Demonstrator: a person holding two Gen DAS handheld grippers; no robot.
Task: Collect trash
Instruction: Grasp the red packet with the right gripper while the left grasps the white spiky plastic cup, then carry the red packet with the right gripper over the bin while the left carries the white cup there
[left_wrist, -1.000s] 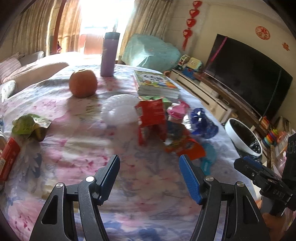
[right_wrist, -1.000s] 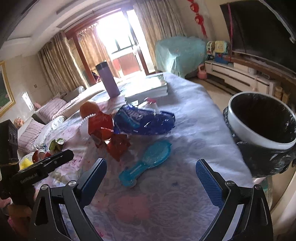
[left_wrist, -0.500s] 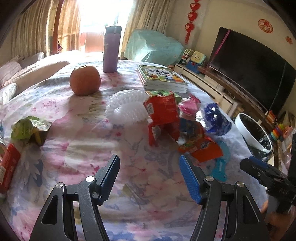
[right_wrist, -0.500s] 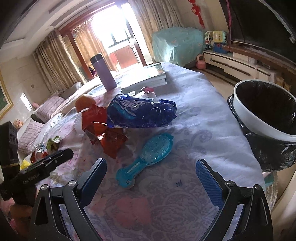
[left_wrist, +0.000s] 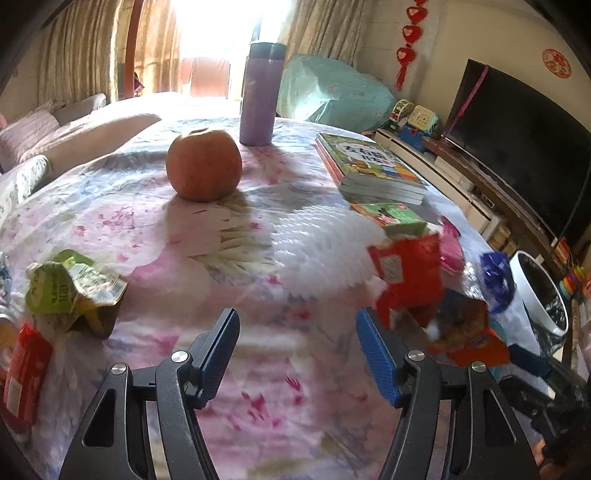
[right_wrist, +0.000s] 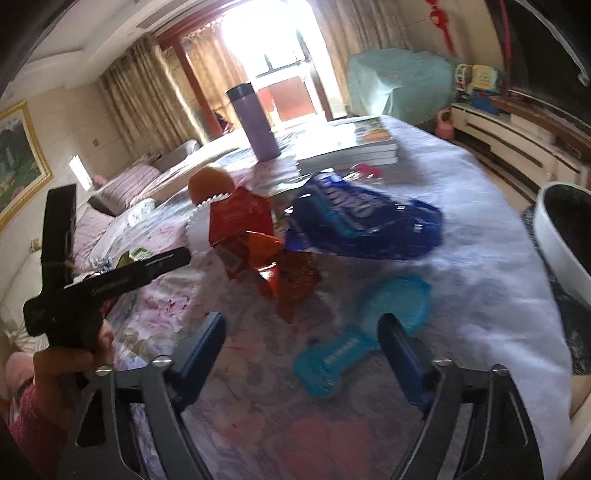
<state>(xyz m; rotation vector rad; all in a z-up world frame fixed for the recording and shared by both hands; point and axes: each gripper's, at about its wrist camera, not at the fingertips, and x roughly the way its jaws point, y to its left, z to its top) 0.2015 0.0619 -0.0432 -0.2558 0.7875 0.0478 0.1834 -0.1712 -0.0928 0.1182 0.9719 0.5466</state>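
Left wrist view. Left gripper (left_wrist: 295, 354): jaws spread, nothing between them, pitched down over bare floral cloth on the bench (left_wrist: 258, 406); judged to be on approach, with no item yet reached. Green wrapper (left_wrist: 70, 291): crumpled, lying loose at the left of the cloth, next to a red packet (left_wrist: 22, 380) at the edge. Red wrappers (left_wrist: 410, 273): heaped to the right of the jaws, beside a white foam net (left_wrist: 317, 251). Orange (left_wrist: 203, 164), purple flask (left_wrist: 261, 94), stack of books (left_wrist: 369, 166): standing farther back, apart from the litter; judged keepers, not trash.

Right wrist view. Right gripper (right_wrist: 301, 347): jaws closing, pads not pressing on anything; the handle of a teal hairbrush (right_wrist: 354, 339) lies on the bench between them. Blue snack bag (right_wrist: 365, 225): flat, just beyond the brush. Lined bin (right_wrist: 565, 236): off the right edge of the bench, mouth open, placed to receive trash.
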